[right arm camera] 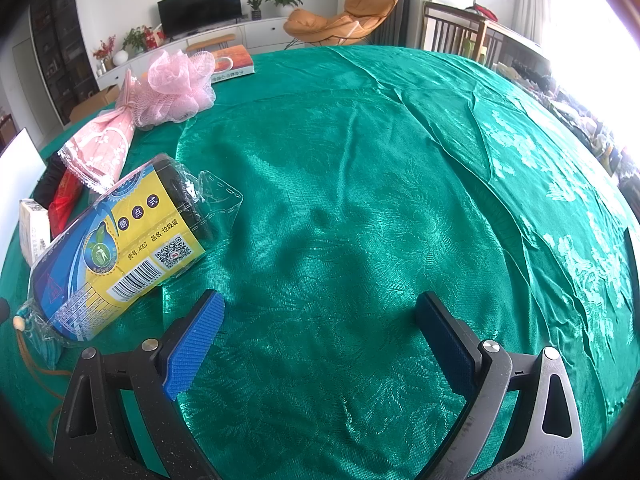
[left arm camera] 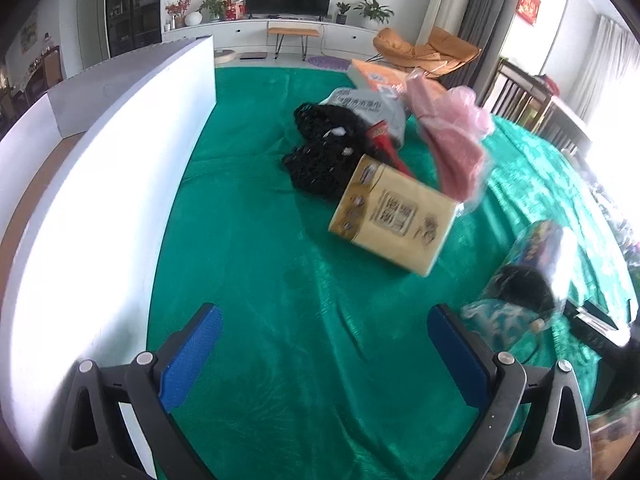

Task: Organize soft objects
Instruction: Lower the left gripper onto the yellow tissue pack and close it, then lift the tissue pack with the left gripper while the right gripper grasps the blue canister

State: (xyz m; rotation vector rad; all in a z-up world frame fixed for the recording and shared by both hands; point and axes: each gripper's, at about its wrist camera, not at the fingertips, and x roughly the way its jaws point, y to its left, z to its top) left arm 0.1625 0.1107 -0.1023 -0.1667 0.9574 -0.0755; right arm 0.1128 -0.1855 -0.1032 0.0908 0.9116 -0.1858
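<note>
The table's green cloth spread beneath both hand-held grippers. A white box stood left of the left hand-held gripper, whose fingers were spread and empty; a yellow tissue pack lay ahead. The right hand-held gripper was also spread, a bag roll just left, a pink sponge farther ahead

table cloth: lies under everything.
box wall: stands along the left side.
tissue pack: in the middle, in front of the net bag.
bag roll: right of the tissue pack.
bath puff: behind the bag roll, in front of the book.
</note>
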